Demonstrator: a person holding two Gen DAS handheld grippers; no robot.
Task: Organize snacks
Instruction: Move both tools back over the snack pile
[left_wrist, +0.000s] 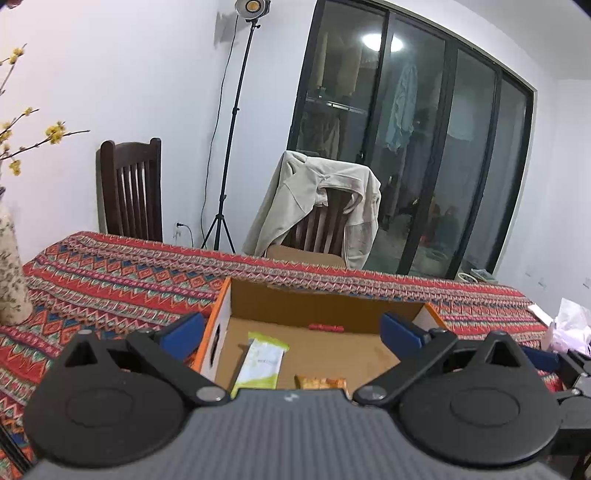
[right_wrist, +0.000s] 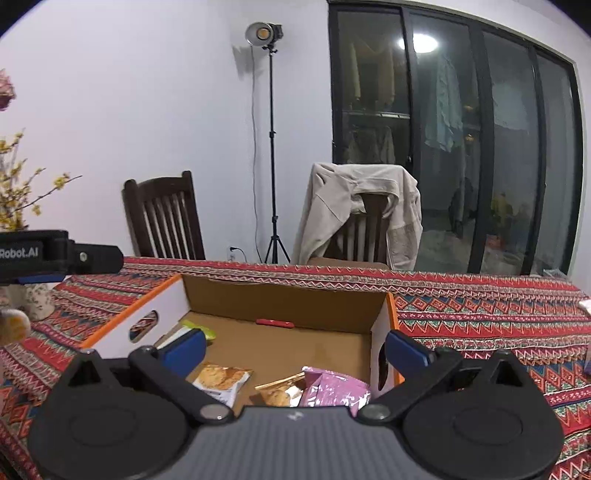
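The cardboard box (right_wrist: 280, 302) sits on the patterned bench (right_wrist: 480, 314), holding a pink packet (right_wrist: 332, 387) at 5 o'clock and a green-white packet (left_wrist: 262, 363) at 9 o'clock. Right claw (right_wrist: 295, 350) and left claw (left_wrist: 291, 332) both stand wide above it, gripping nothing.

snack packets (right_wrist: 221, 380) lie in the cardboard box (right_wrist: 280, 295) on the table (right_wrist: 480, 317), two chairs (right_wrist: 166, 218) behind it.
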